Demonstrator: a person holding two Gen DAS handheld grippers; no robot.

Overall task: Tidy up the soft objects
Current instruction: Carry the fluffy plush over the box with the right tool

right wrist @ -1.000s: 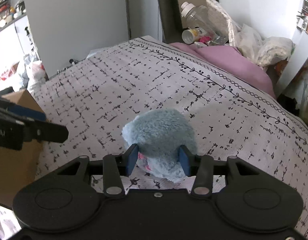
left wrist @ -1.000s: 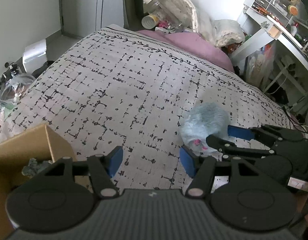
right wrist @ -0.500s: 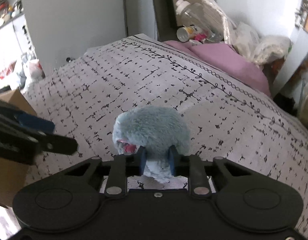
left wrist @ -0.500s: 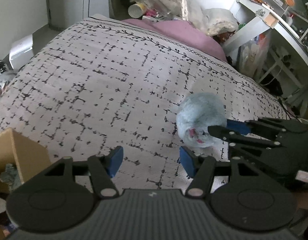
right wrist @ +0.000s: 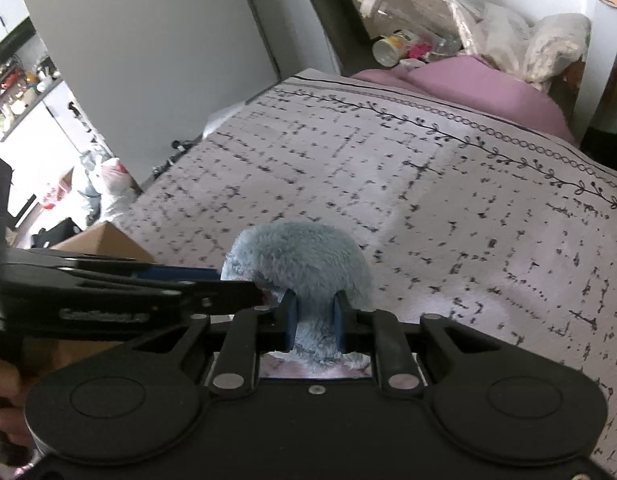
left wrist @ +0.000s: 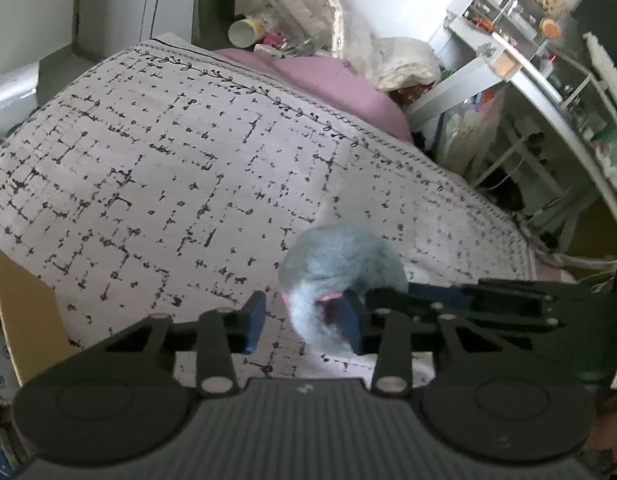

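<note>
A fluffy grey-blue plush toy [right wrist: 298, 260] with pink details is clamped between the blue pads of my right gripper [right wrist: 313, 322], which holds it just above the patterned bedspread [right wrist: 448, 184]. In the left wrist view the same plush [left wrist: 340, 264] sits right in front of my left gripper [left wrist: 304, 322], whose jaws are open; the right pad touches the plush's underside. The right gripper's fingers [left wrist: 448, 300] reach in from the right. A cardboard box [left wrist: 24, 308] stands at the left edge.
A purple pillow [left wrist: 328, 84] lies at the bed's far end with bottles and plastic bags [left wrist: 284, 16] behind it. White shelves with clutter [left wrist: 548, 60] stand to the right. The box corner [right wrist: 108, 240] and bags on the floor [right wrist: 104, 188] show at left.
My right gripper closed on the plush and lifted it leftwards. My left gripper moved right, so the plush is now between its open jaws; the box slid to the frame edge.
</note>
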